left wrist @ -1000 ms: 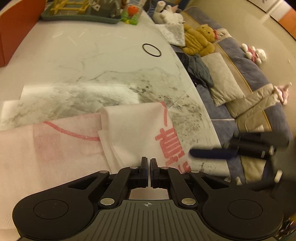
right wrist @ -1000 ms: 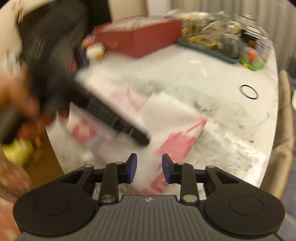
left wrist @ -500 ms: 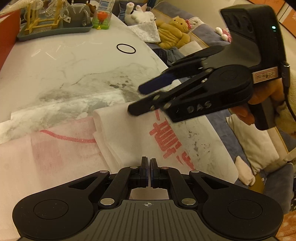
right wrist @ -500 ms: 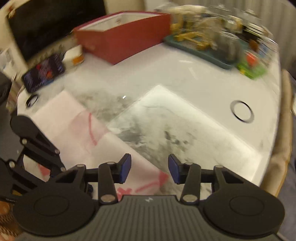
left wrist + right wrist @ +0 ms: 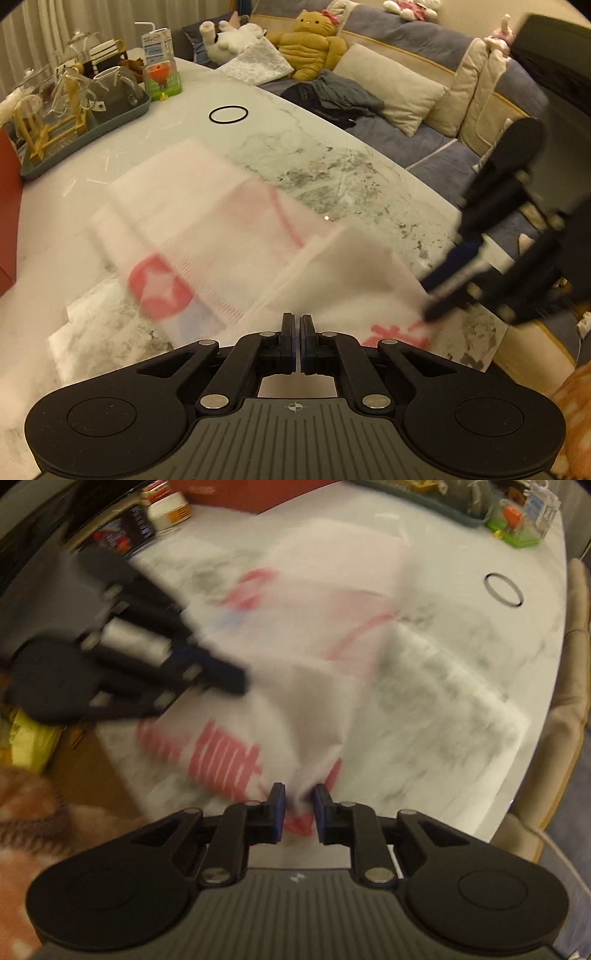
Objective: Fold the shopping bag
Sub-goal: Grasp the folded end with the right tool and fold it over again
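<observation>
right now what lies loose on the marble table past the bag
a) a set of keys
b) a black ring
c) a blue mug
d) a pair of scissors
b: a thin black ring lies flat on the bare marble table, apart from the shopping bag; the right wrist view shows it too.

Blurred white-and-red shopping bag (image 5: 229,236) on table

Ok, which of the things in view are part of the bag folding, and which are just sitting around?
Part of the job:
shopping bag
left gripper, jaws shut on the bag's edge
right gripper, bag corner between its jaws
marble table

Just lying about:
black ring
glassware tray
drink carton
green toy
red box
sofa toys
</observation>
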Demonstrator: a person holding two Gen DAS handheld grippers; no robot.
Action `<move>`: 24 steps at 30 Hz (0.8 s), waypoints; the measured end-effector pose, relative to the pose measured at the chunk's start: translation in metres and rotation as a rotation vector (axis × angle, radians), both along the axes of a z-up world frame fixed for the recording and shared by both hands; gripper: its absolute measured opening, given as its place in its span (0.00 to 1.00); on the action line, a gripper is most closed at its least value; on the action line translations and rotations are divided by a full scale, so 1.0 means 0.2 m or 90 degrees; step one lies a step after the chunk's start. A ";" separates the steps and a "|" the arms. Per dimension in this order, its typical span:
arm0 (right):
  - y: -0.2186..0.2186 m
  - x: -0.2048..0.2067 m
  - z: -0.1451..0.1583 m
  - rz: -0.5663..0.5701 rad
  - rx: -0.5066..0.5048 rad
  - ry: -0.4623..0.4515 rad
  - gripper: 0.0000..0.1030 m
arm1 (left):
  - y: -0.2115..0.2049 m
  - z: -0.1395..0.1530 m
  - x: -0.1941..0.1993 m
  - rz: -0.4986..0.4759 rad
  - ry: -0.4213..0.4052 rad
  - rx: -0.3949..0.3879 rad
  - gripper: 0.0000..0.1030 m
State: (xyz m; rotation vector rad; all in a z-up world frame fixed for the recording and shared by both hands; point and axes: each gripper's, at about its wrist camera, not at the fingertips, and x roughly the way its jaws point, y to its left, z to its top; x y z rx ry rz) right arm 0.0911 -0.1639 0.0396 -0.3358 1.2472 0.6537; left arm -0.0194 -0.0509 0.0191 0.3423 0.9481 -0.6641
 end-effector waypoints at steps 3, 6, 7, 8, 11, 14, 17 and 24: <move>0.01 -0.11 0.05 0.013 0.005 -0.037 0.18 | 0.00 -0.01 0.01 -0.006 -0.002 -0.001 0.02; -0.01 -0.13 0.16 0.003 0.050 -0.119 0.18 | -0.01 -0.02 0.01 -0.012 -0.005 -0.002 0.02; -0.01 -0.13 0.20 0.000 0.065 -0.143 0.16 | -0.01 -0.02 0.01 -0.013 -0.005 -0.002 0.02; 0.01 -0.12 0.19 0.005 0.053 -0.161 0.15 | -0.01 -0.02 0.02 -0.012 -0.006 -0.004 0.02; 0.06 -0.05 0.12 0.009 0.019 -0.185 0.15 | 0.00 -0.03 0.02 0.000 -0.006 -0.010 0.02; 0.09 0.03 0.02 -0.009 0.023 -0.174 0.16 | 0.01 -0.03 0.00 0.004 -0.013 -0.007 0.02; 0.09 0.05 0.02 -0.030 0.033 -0.154 0.16 | 0.02 -0.03 -0.01 0.027 0.004 -0.011 0.02; 0.12 -0.01 -0.01 0.009 0.040 -0.160 0.17 | -0.03 -0.04 -0.05 0.020 0.024 -0.017 0.02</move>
